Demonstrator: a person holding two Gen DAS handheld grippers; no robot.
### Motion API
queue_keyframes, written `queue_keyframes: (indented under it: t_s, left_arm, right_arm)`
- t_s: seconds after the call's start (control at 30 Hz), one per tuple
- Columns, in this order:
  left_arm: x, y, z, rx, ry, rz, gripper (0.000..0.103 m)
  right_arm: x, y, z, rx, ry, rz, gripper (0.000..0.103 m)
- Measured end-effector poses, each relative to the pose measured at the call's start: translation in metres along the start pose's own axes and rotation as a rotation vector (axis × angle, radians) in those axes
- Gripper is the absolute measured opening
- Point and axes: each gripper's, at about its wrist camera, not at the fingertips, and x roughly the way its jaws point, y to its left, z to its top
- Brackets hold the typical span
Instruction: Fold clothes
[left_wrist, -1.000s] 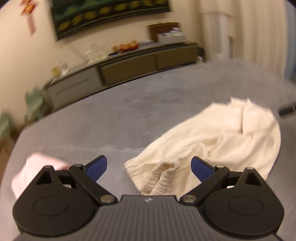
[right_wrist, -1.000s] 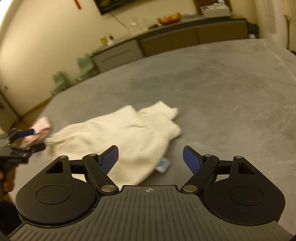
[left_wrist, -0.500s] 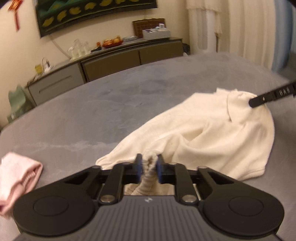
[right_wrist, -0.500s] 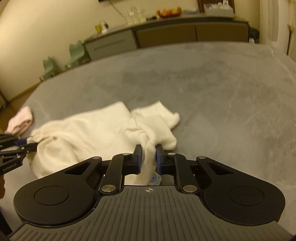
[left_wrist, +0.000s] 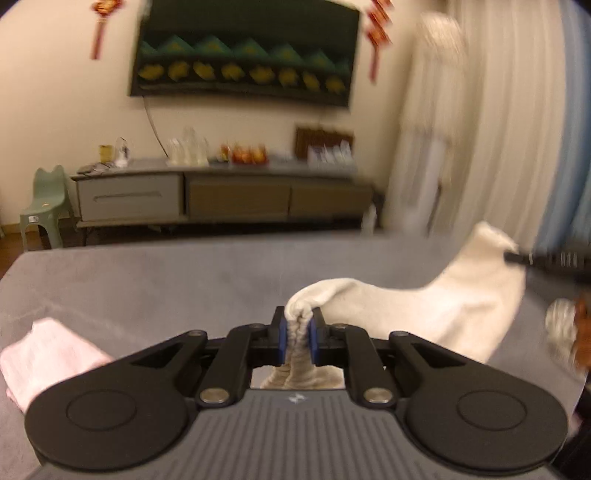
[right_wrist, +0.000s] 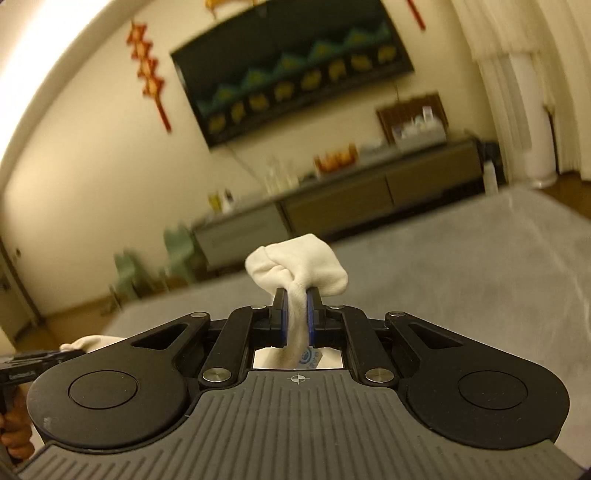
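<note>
the cream-white soft knit garment is hanging stretched in the air above the grey suede-like table surface, sagging in a shallow curve between two pinch points, its fabric thick and slightly fuzzy, with a ribbed hem showing at the near end. in the left wrist view the left gripper is sitting nearly closed, its blue pads squeezing a bunched ribbed edge of the garment, which is trailing down behind the fingers. at the far right of that view the garment's other corner is being pinched by the right gripper, seen there only as a blurred dark tip. in the right wrist view the right gripper is likewise clamping tight on a gathered fold, a rounded puff of cloth bulging just past the pads. a pale pink folded cloth is lying on the table to the left, apart from the garment.
</note>
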Motion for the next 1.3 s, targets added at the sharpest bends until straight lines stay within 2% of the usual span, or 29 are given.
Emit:
queue_keyframes:
  t_s: [0.07, 0.13, 0.17, 0.23, 0.27, 0.3, 0.37, 0.4, 0.43, 0.5, 0.53, 0.6, 0.63, 0.7, 0.8, 0.87, 0.9, 1.0, 1.1, 1.13, 1.17, 1.23, 1.27, 1.3]
  left_arm:
    - [0.023, 0.014, 0.027, -0.060, 0.004, 0.048, 0.012]
    - [0.070, 0.033, 0.044, -0.121, 0.060, 0.116, 0.014]
    - [0.099, 0.044, 0.045, -0.132, 0.119, 0.151, 0.021]
    - [0.145, 0.060, 0.032, -0.136, 0.222, 0.260, 0.027]
    - [0.153, 0.064, 0.022, -0.131, 0.242, 0.306, 0.028]
    - [0.151, 0.068, 0.011, -0.126, 0.236, 0.312, 0.029]
    - [0.140, 0.072, -0.011, -0.116, 0.207, 0.287, 0.056]
    - [0.134, 0.073, -0.022, -0.106, 0.203, 0.280, 0.057]
    - [0.131, 0.073, -0.032, -0.089, 0.207, 0.276, 0.057]
    - [0.131, 0.072, -0.049, -0.052, 0.229, 0.271, 0.057]
    - [0.134, 0.072, -0.056, -0.045, 0.244, 0.265, 0.057]
    - [0.141, 0.071, -0.063, -0.041, 0.269, 0.247, 0.057]
    - [0.143, 0.072, -0.066, -0.039, 0.276, 0.247, 0.057]
    - [0.148, 0.074, -0.072, -0.034, 0.291, 0.249, 0.057]
    - [0.155, 0.076, -0.082, -0.027, 0.314, 0.251, 0.062]
    - [0.153, 0.081, -0.083, -0.042, 0.318, 0.277, 0.062]
    - [0.151, 0.084, -0.083, -0.052, 0.319, 0.293, 0.062]
    - [0.146, 0.091, -0.082, -0.086, 0.319, 0.343, 0.060]
    - [0.146, 0.094, -0.079, -0.110, 0.318, 0.371, 0.058]
    - [0.147, 0.095, -0.077, -0.119, 0.316, 0.380, 0.058]
    - [0.147, 0.095, -0.076, -0.126, 0.313, 0.389, 0.059]
    - [0.147, 0.095, -0.076, -0.133, 0.308, 0.400, 0.060]
    - [0.146, 0.095, -0.077, -0.136, 0.308, 0.400, 0.060]
    - [0.144, 0.095, -0.077, -0.138, 0.309, 0.398, 0.060]
  right_arm:
    - [0.033, 0.003, 0.018, -0.001, 0.034, -0.057, 0.009]
    - [0.068, 0.005, 0.034, -0.001, 0.070, -0.115, 0.013]
    - [0.097, 0.002, 0.031, 0.005, 0.111, -0.150, 0.029]
    - [0.150, -0.003, 0.014, -0.033, 0.242, -0.246, 0.058]
    - [0.158, -0.006, 0.002, -0.042, 0.276, -0.285, 0.054]
    - [0.151, -0.009, -0.010, -0.032, 0.265, -0.258, 0.054]
    - [0.137, -0.013, -0.035, -0.015, 0.255, -0.204, 0.074]
    - [0.138, -0.008, -0.047, -0.042, 0.330, -0.187, 0.074]
    - [0.139, -0.004, -0.059, -0.072, 0.397, -0.169, 0.068]
    - [0.139, 0.014, -0.073, -0.163, 0.424, -0.115, 0.072]
    - [0.142, 0.019, -0.080, -0.196, 0.441, -0.132, 0.075]
    - [0.150, 0.029, -0.091, -0.246, 0.475, -0.161, 0.071]
    - [0.153, 0.032, -0.095, -0.258, 0.489, -0.157, 0.064]
    - [0.155, 0.038, -0.101, -0.298, 0.493, -0.149, 0.056]
    - [0.150, 0.045, -0.103, -0.340, 0.491, -0.125, 0.027]
    - [0.139, 0.044, -0.102, -0.374, 0.482, -0.141, 0.004]
    - [0.131, 0.045, -0.099, -0.366, 0.469, -0.141, 0.000]
    - [0.092, 0.048, -0.075, -0.283, 0.394, -0.117, 0.000]
    - [0.055, 0.052, -0.043, -0.233, 0.310, -0.149, 0.000]
    - [0.055, 0.052, -0.035, -0.232, 0.302, -0.165, 0.000]
    - [0.056, 0.053, -0.028, -0.233, 0.298, -0.176, 0.007]
    - [0.084, 0.051, -0.036, -0.233, 0.382, -0.130, 0.018]
    - [0.101, 0.048, -0.044, -0.221, 0.435, -0.107, 0.035]
    - [0.116, 0.045, -0.057, -0.203, 0.482, -0.096, 0.041]
